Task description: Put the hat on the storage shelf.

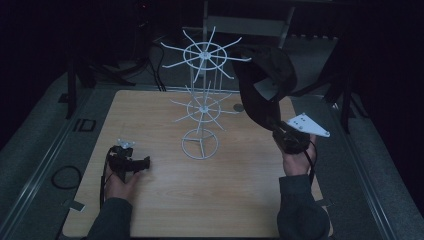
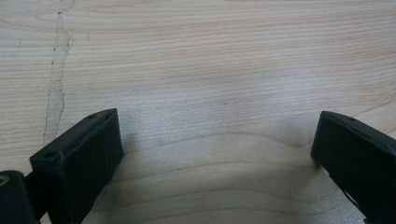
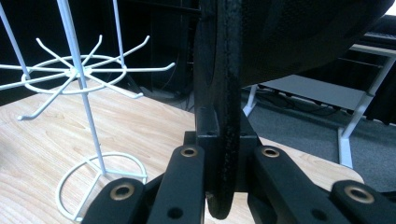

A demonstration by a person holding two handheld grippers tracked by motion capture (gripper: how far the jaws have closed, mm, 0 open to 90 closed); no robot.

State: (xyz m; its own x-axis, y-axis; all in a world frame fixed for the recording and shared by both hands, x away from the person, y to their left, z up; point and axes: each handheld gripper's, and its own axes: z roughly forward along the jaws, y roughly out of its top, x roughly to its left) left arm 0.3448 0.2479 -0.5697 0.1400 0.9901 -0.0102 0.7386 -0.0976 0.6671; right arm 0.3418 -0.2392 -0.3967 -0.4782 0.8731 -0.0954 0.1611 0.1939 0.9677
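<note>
My right gripper was clenched on the brim edge of a black cap, held up at the right, beside the top tier of the white wire rack; the high view showed the cap's crown leaning up and away from me; my right gripper view showed the brim edge-on, its long axis running upright between the pinching jaws; my left gripper rested low at the near left, jaws released wide over bare wooden table.
</note>
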